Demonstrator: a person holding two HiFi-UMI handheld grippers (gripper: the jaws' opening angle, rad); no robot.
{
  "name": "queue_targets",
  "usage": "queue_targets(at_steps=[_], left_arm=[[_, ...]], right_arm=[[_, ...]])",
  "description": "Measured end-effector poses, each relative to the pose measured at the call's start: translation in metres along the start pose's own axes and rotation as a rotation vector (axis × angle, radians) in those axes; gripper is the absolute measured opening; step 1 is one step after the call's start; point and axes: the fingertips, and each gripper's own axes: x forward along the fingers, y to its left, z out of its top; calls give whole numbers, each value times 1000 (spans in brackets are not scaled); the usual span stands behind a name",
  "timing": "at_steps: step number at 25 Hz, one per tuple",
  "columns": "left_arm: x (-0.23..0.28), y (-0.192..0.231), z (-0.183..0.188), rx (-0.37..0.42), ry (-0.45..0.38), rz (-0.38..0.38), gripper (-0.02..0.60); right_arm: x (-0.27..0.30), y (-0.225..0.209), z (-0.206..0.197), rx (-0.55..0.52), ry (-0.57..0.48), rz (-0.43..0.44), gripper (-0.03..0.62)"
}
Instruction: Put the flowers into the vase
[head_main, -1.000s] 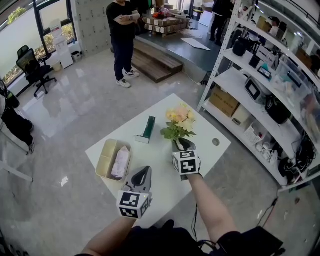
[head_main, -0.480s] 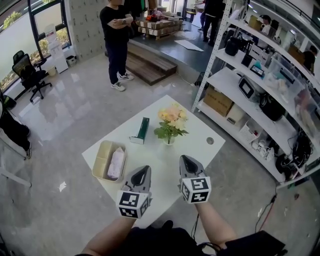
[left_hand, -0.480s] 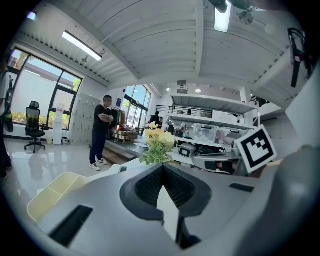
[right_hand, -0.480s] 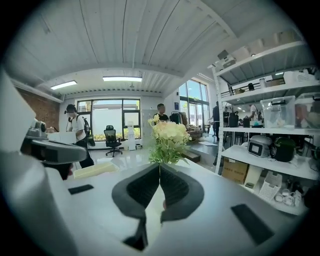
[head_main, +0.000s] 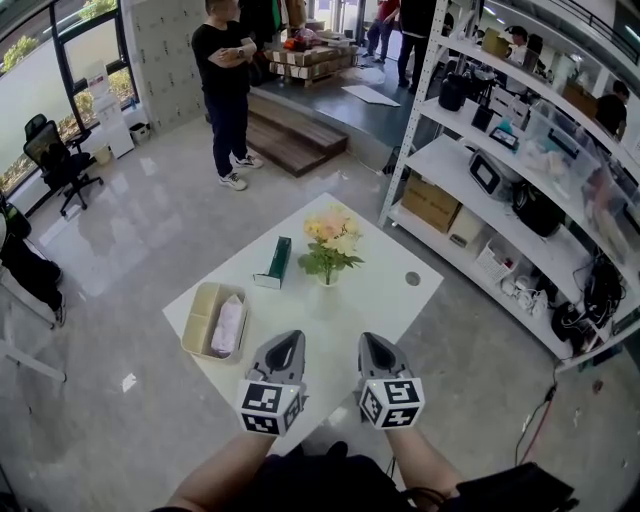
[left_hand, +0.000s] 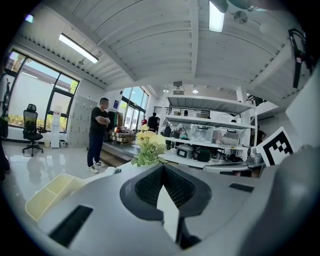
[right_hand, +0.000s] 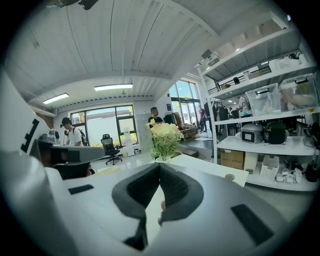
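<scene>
Surveying the head view, we count one bunch of pale yellow and pink flowers (head_main: 330, 232) upright in one small white vase (head_main: 327, 280) on the white desk (head_main: 395, 295). We judge them delivered, hence both grippers hang clear. Left gripper view: the left gripper (left_hand: 162, 169) is closed, empty. Right gripper view: the right gripper (right_hand: 159, 169) has its jaws together on nothing.

Bare counter (head_main: 380, 295) from the near edge up to the flowers (head_main: 328, 238); right half open. Left side taken: tray (head_main: 202, 308), and green box (head_main: 275, 262) just beside the flowers. Shelf rack (head_main: 470, 170) hems the counter's right.
</scene>
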Motion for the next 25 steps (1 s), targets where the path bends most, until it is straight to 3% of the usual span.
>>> queue_targets(at_steps=[25], left_arm=[[-3, -14, 3, 8, -4, 5, 3]], right_arm=[[-8, 2, 4, -30, 11, 24, 3]])
